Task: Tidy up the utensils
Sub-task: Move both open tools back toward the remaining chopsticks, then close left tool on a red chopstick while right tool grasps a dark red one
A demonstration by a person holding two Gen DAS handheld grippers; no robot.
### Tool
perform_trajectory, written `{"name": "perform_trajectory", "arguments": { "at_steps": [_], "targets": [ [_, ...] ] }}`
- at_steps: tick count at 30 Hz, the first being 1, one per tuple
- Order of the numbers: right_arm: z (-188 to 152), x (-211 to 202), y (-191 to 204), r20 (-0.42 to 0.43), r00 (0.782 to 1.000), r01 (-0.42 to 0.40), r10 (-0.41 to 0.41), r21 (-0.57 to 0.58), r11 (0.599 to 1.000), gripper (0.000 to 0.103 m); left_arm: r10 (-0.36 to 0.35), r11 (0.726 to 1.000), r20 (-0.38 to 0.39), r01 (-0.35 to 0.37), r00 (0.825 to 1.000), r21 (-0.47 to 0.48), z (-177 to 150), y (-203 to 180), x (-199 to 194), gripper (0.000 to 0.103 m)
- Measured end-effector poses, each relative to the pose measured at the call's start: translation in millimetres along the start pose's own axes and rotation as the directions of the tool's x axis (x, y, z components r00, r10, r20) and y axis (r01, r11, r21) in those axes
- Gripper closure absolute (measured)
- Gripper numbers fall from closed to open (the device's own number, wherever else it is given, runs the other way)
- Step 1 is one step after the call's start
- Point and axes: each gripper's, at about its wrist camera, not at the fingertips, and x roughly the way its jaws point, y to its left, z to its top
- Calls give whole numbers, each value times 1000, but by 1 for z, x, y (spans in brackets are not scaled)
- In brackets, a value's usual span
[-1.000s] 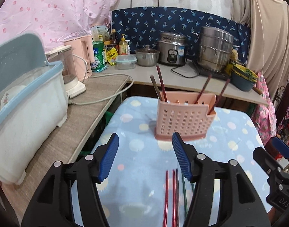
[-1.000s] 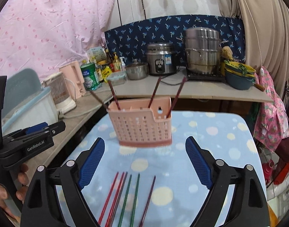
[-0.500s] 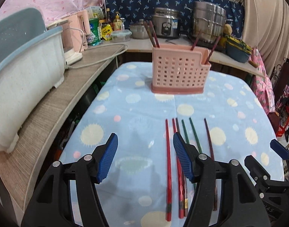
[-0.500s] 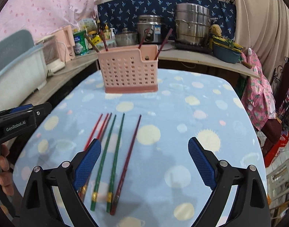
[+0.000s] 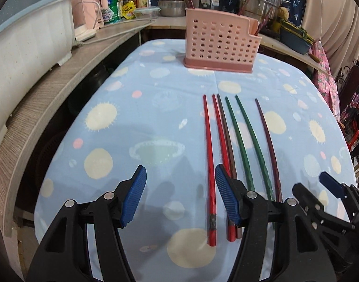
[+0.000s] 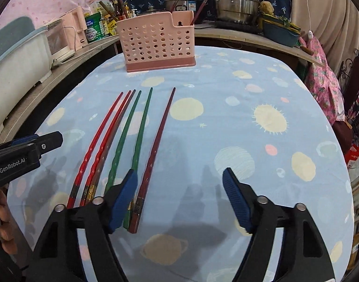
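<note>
Left tongs (image 5: 180, 193) spread wide, empty, right tongs (image 6: 179, 198) spread wide, empty, both angled downward

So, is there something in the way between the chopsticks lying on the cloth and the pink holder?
Nothing visible blocks that path. Between the chopsticks and the pink holder lies only bare tablecloth. Both the left gripper and right gripper are open and empty.
</note>
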Motion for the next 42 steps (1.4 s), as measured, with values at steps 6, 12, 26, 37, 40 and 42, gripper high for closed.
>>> {"name": "perform_trajectory", "arguments": {
  "at_steps": [6,12,26,37,40,42],
  "targets": [
    [-3,4,7,-13,1000,-28,27,-7,1000,46,-15,1000,-19,15,1000,12,-10,-3,5,45],
    [-6,9,14,-34,999,-38,37,-15,999,48,-20,1000,-45,20,999,16,-19,-6,11,45],
    [-12,16,14,-51,998,-34,33,-27,999,55,-20,999,-95,25,995,46,-36,-12,23,45],
    [-18,11,12,-39,999,-1,-1,-59,998,67,2,998,-89,4,996,68,-43,-15,22,48],
    [-19,10,8,-39,999,-2,0,-48,999,75,-1,997,-92,8,996,73,-43,-15,21,61],
    [-19,9,5,-40,999,-5,4,-38,999,79,-7,997,-96,15,995,74,-43,-15,20,72]
  ]
}}
